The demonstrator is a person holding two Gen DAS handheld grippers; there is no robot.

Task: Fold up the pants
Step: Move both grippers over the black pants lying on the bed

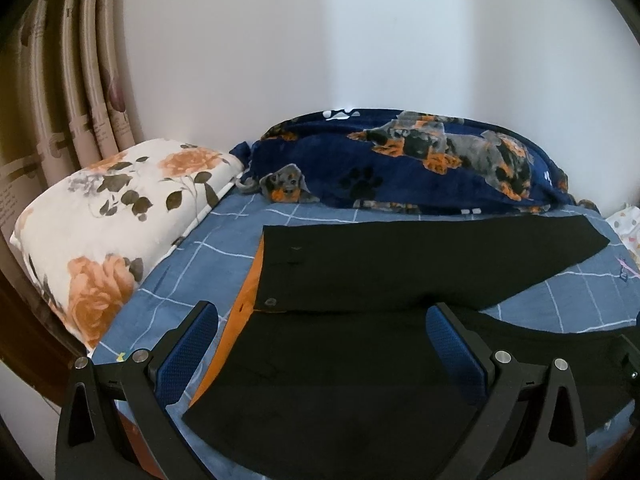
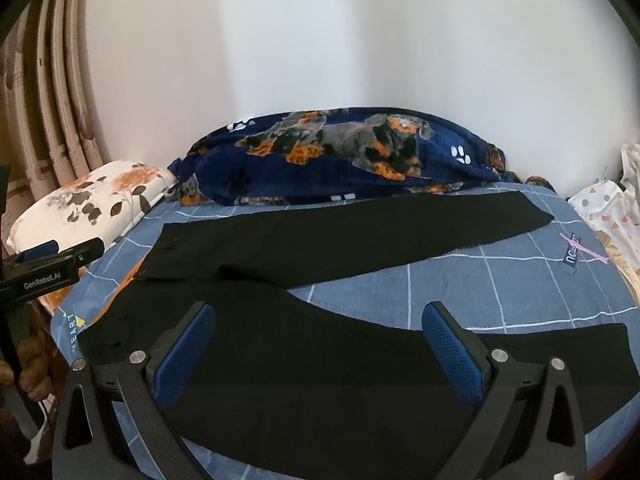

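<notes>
Evidently nothing is folded yet: the pants (image 2: 320, 240) lie spread flat, legs apart, with both the left gripper (image 1: 322, 344) and right gripper (image 2: 320, 344) gaping wide and empty.

A home bedroom. Ahead of and beneath the left gripper (image 1: 322, 334) lies a bed with a blue grid-patterned sheet (image 1: 224, 248). Forward and to its left a white pillow (image 1: 116, 216) printed with orange roses leans by pleated beige curtains (image 1: 64, 92). Straight ahead, against the plain white wall (image 1: 360, 32), a navy fleece blanket (image 1: 400, 164) with dogs and paw prints is bunched up. Forward and far right of the right gripper (image 2: 318, 332), spotted white bedding (image 2: 608, 208) sits at the bed's edge.
</notes>
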